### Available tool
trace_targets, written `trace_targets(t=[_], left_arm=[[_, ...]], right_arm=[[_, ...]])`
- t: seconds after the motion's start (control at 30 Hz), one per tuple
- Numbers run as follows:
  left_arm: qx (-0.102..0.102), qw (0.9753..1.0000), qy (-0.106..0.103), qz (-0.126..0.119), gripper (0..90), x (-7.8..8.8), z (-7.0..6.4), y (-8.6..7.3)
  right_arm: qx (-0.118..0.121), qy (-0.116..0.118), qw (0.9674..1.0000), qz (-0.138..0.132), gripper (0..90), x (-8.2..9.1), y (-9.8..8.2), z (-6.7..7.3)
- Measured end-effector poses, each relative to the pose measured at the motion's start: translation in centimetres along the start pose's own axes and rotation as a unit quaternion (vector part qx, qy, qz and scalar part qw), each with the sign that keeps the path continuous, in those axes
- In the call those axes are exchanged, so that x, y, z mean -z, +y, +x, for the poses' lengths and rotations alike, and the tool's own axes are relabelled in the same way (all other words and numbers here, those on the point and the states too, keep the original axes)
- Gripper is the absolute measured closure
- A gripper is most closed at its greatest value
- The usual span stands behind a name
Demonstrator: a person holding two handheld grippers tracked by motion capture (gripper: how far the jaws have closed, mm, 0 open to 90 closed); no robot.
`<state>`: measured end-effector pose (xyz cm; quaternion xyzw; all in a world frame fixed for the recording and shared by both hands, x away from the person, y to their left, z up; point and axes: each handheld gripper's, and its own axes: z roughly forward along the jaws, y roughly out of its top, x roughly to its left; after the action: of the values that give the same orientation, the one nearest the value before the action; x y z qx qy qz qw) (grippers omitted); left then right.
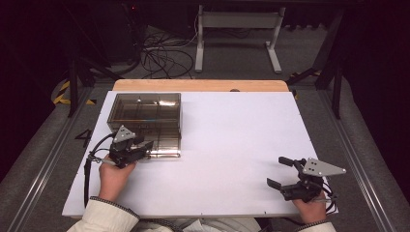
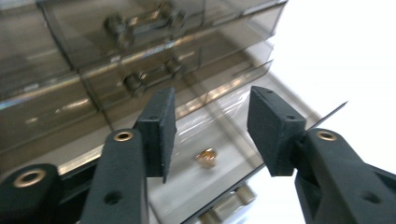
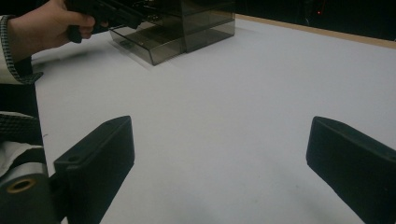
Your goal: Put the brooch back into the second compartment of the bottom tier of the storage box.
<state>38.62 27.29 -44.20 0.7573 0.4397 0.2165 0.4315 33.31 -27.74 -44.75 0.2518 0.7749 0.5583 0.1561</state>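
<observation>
At centre left of the high view, the left tongs [image 1: 145,144] gape over an open drawer [image 2: 219,154] holding a gold bit [image 2: 206,157]; lower right, the right tongs [image 1: 280,171] hang open above the desk [image 1: 232,145].

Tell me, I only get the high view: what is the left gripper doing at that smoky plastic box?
Observer: The left gripper has its jaws open above a pulled-out drawer of the drawer box.
Operator: Anything in that drawer?
Observer: Yes, a small gold-coloured object lies on the drawer's floor, right between the jaws in the left gripper view. I cannot tell what it is.
Operator: Are the other drawers open too?
Observer: The two drawers above look pushed in, each with a handle on its front.
Operator: And the right gripper?
Observer: The right gripper has its jaws wide apart over the bare white table, holding nothing.
</observation>
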Motion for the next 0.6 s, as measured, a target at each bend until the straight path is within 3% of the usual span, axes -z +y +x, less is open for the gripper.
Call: trace_targets(t=[0.17,0.6], left_arm=[[0.004,0.9999,-0.011,-0.011,45.2,0.6,-0.4,0.3],[-0.010,0.9993,-0.022,-0.027,43.7,1.7,-1.4,1.0]], right_arm=[[0.000,0.000,1.0000,0.000,8.4,0.0,0.0,0.0],[0.002,0.000,1.0000,0.003,8.4,0.0,0.0,0.1]])
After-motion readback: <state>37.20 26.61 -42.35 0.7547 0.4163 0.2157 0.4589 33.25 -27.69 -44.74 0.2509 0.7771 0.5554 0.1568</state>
